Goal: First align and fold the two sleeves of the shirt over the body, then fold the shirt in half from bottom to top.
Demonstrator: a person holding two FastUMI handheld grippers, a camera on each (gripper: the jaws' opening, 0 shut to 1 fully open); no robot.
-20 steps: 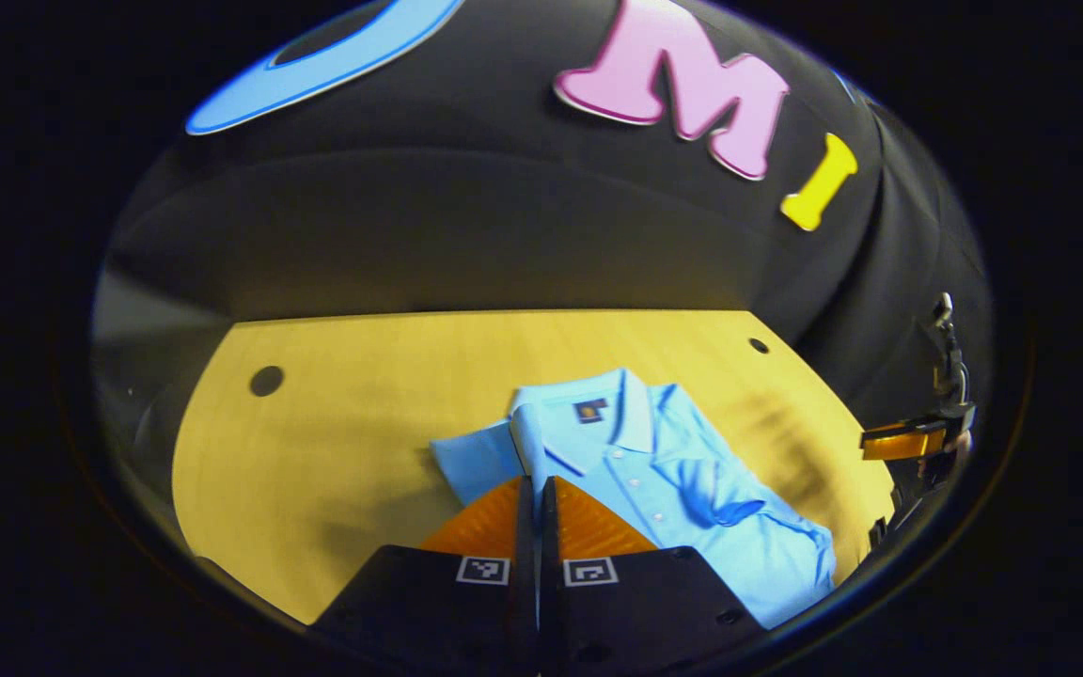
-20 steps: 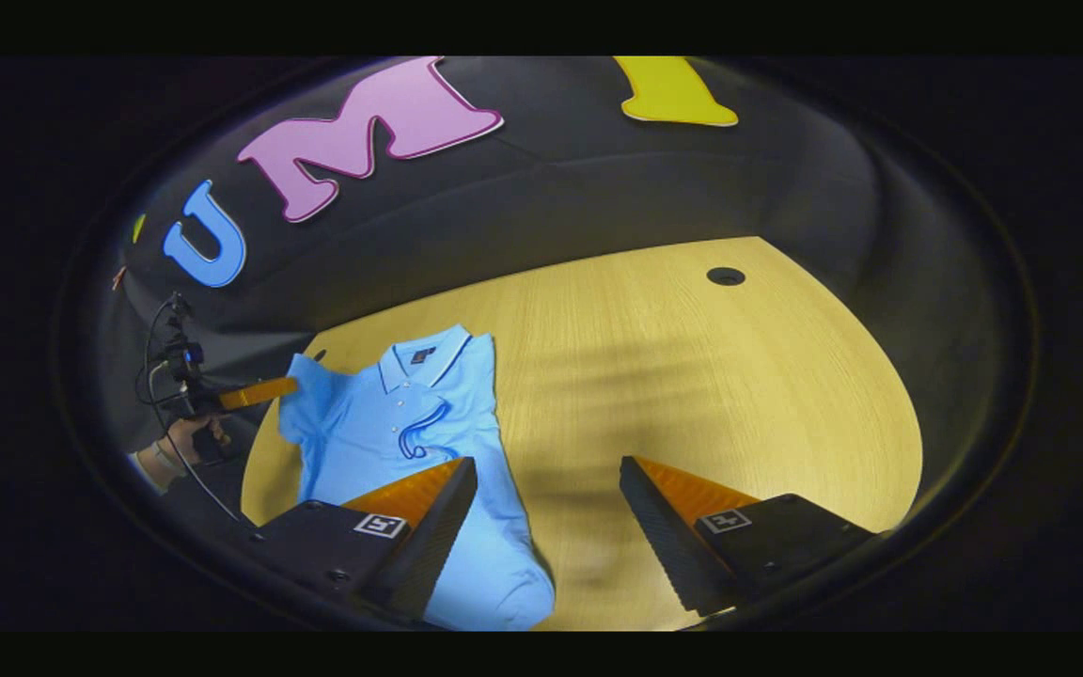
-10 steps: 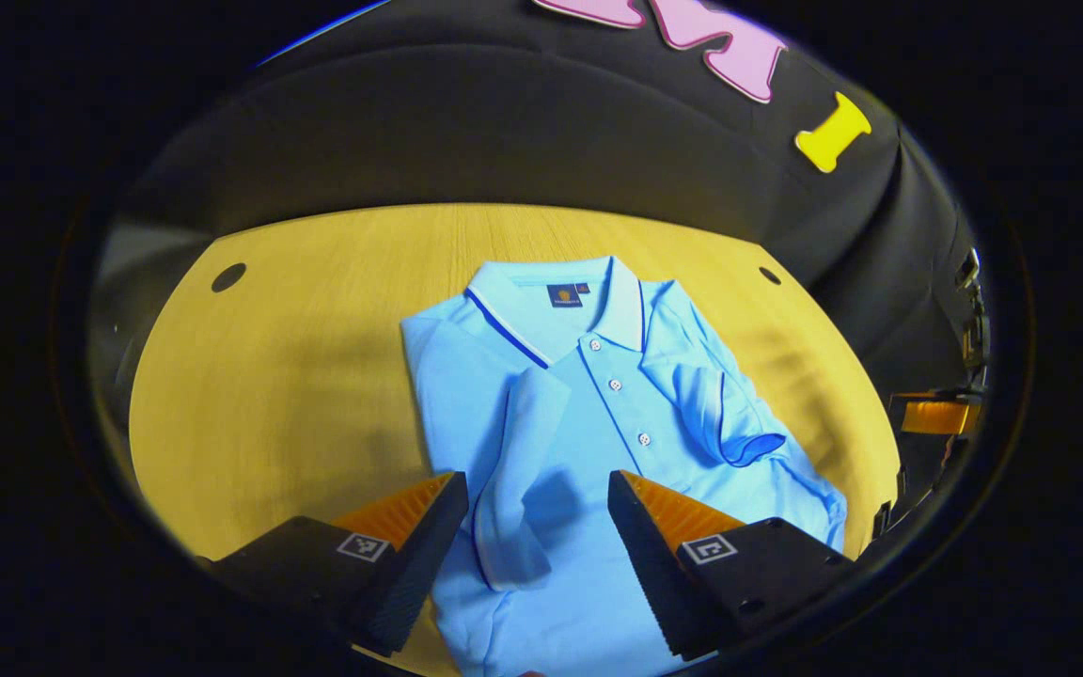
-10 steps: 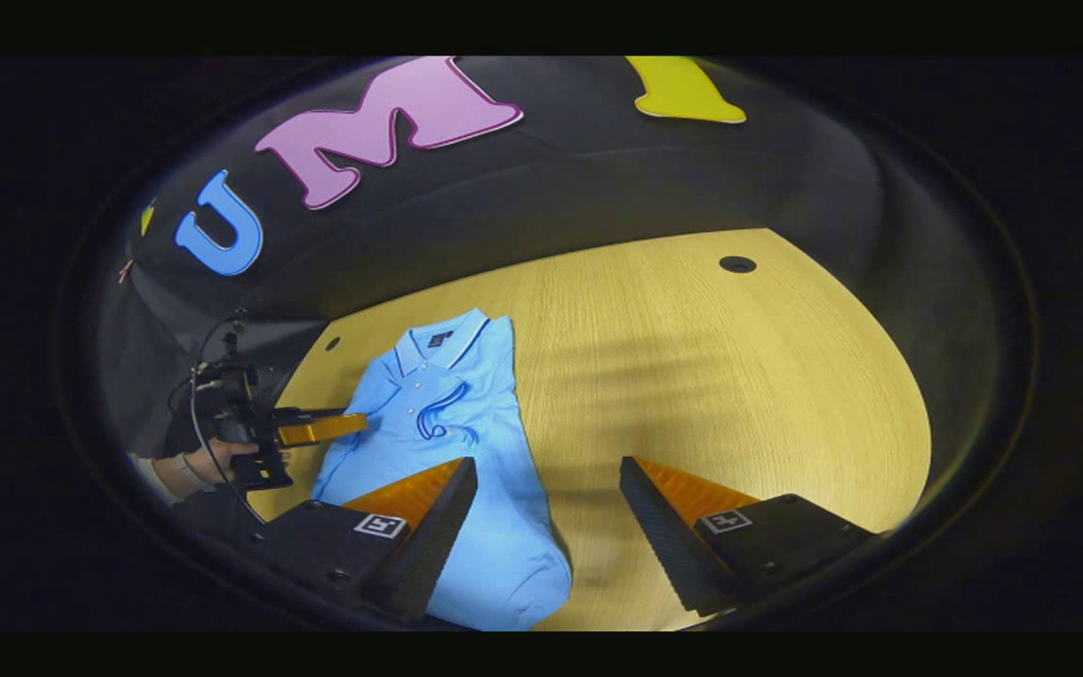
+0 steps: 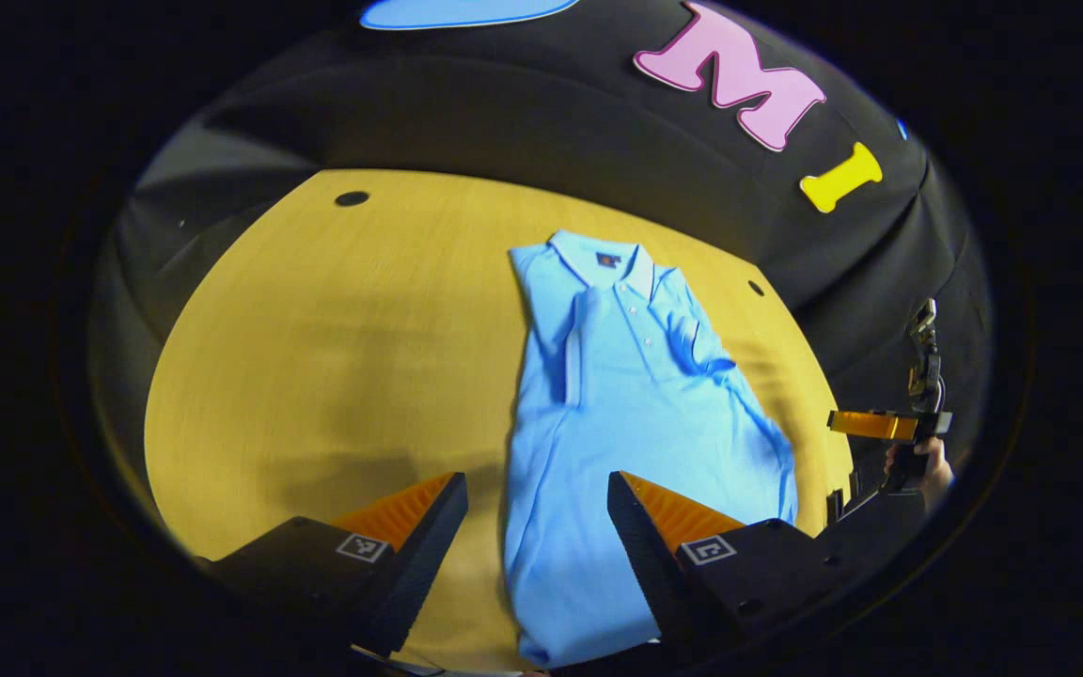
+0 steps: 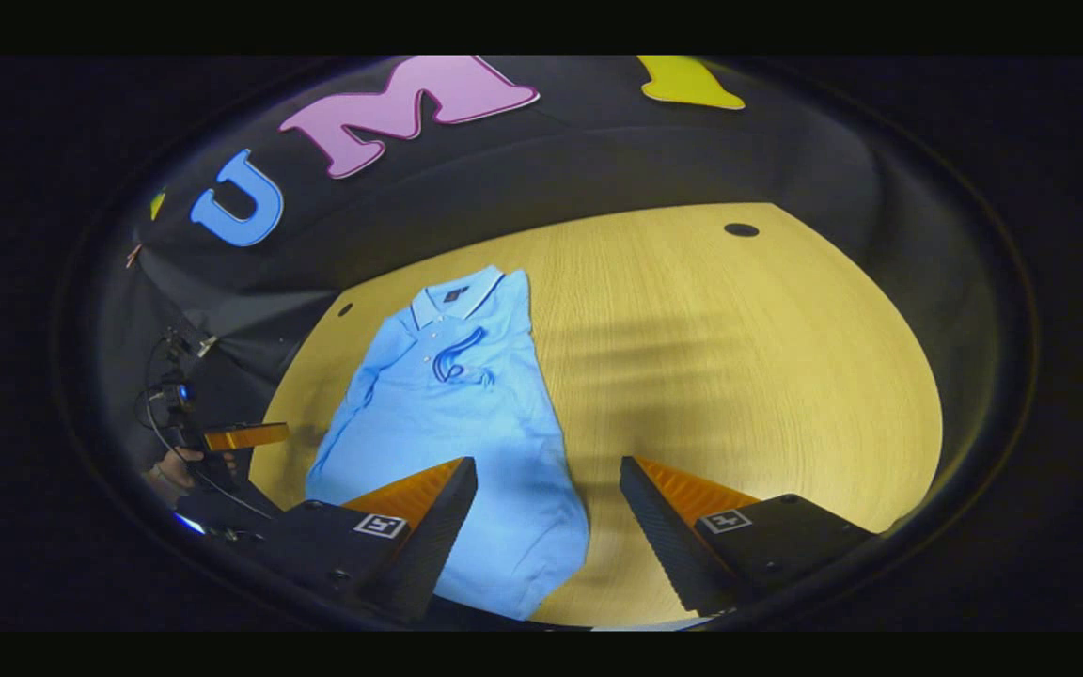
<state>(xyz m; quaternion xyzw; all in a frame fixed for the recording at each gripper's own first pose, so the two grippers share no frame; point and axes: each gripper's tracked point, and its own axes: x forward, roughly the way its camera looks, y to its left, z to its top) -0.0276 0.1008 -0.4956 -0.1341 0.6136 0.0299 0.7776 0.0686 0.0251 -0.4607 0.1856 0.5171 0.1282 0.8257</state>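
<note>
A pale wooden surface fills the middle of both views, with black cloth walls behind it and small dark round holes near its far edge. A light blue polo shirt lies flat on the surface, collar toward the far wall. In the left gripper view it runs from upper centre down to the bottom edge; in the right gripper view the shirt lies left of centre. Both short sleeves are folded in over the chest, one sleeve showing its dark-trimmed cuff.

The left hand-held gripper hovers above the shirt's lower part, its fingers spread apart with nothing between them. The right hand-held gripper is likewise spread wide and empty, its left finger over the shirt's hem area, its right finger over bare wood.

At the right edge of the left gripper view, a hand holds the other gripper off the surface's edge.
</note>
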